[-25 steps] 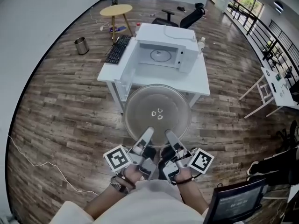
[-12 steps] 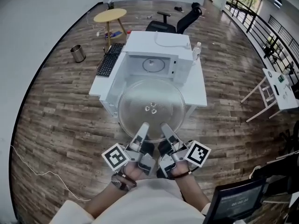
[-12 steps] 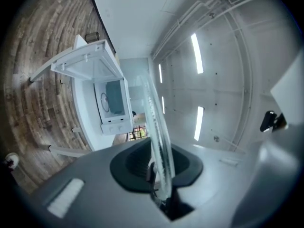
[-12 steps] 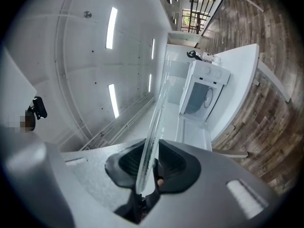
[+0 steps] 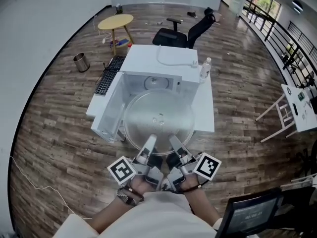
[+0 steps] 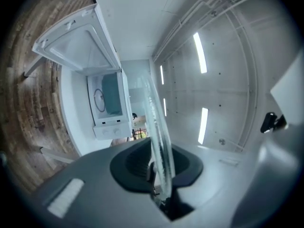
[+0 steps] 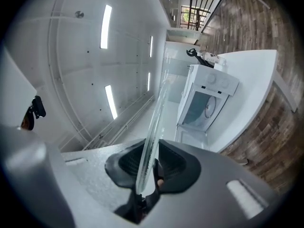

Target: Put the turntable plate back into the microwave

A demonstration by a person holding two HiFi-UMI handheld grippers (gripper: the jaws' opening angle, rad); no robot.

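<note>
One glass plate (image 5: 158, 117) hangs level just in front of the single microwave (image 5: 159, 63), over the near edge of the worktop (image 5: 207, 114). Two grippers carry it side by side: the left gripper (image 5: 149, 144) and the right gripper (image 5: 173, 143) each pinch its near rim between their fingers. This looks like the carrying step, with the plate not yet inside. The one door (image 5: 110, 108) stands open at the left. The next move likely calls for keeping the plate level, passing it through the opening clear of the door, and lowering it centred on the cavity floor. One bottle (image 5: 204, 69) stands beside the microwave.
</note>
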